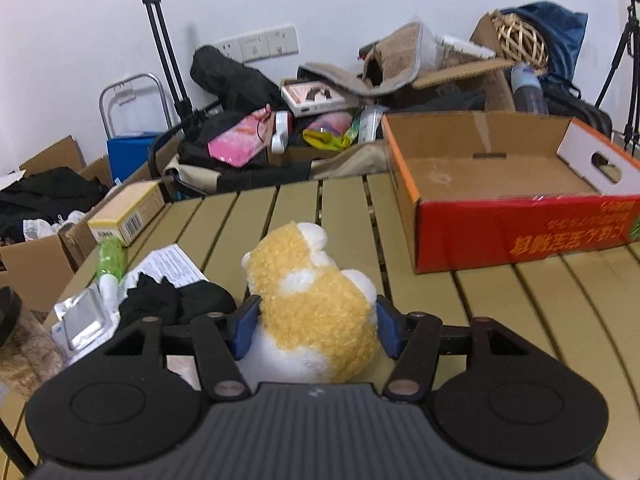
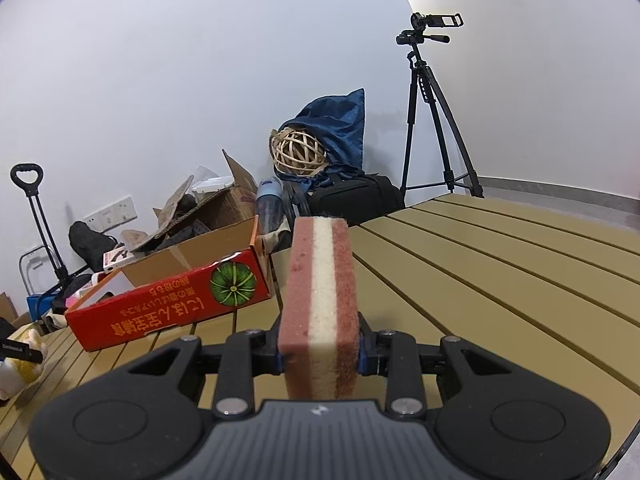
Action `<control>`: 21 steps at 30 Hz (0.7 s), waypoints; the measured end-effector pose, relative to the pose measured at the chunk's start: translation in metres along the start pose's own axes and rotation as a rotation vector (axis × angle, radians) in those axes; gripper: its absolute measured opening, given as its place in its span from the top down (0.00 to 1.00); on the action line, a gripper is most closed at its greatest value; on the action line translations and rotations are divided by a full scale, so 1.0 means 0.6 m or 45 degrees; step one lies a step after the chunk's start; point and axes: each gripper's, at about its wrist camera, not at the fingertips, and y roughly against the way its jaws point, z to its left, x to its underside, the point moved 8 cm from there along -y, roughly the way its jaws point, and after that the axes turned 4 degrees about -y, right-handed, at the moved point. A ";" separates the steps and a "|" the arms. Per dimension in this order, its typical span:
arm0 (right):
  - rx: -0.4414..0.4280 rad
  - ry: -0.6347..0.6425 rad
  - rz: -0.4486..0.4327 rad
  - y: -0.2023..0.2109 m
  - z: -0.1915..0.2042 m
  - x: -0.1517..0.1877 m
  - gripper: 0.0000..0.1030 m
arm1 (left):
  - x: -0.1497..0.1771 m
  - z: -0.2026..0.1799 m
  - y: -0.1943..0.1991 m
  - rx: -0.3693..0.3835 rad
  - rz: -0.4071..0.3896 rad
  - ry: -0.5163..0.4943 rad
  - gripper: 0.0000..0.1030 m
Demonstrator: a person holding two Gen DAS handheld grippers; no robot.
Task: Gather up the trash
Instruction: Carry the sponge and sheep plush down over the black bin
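Note:
My left gripper [image 1: 316,320] is shut on a yellow and white plush toy [image 1: 316,304], which rests on the slatted table [image 1: 520,320]. The toy also shows at the far left of the right wrist view [image 2: 20,364]. My right gripper [image 2: 320,354] is shut on a pink and white sponge [image 2: 320,308] and holds it upright above the table. An open red cardboard box [image 1: 512,236] stands on the table ahead and to the right of the left gripper; in the right wrist view the box [image 2: 168,312] is to the left of the sponge. It looks empty inside.
Left of the toy lie a black cloth [image 1: 176,300], a printed sheet [image 1: 168,264], a foil packet [image 1: 82,320], a green bottle [image 1: 110,258] and a small yellow box [image 1: 128,212]. Behind the table are piled bags and boxes [image 1: 320,120]. A tripod [image 2: 436,128] stands by the wall.

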 end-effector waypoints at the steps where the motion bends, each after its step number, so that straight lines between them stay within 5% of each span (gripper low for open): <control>1: -0.006 0.000 -0.001 0.001 0.001 -0.001 0.71 | -0.001 -0.002 0.011 -0.002 -0.015 -0.004 0.42; 21: -0.164 0.056 0.032 0.043 0.050 0.016 0.71 | 0.070 -0.062 0.225 0.116 -0.164 0.109 0.42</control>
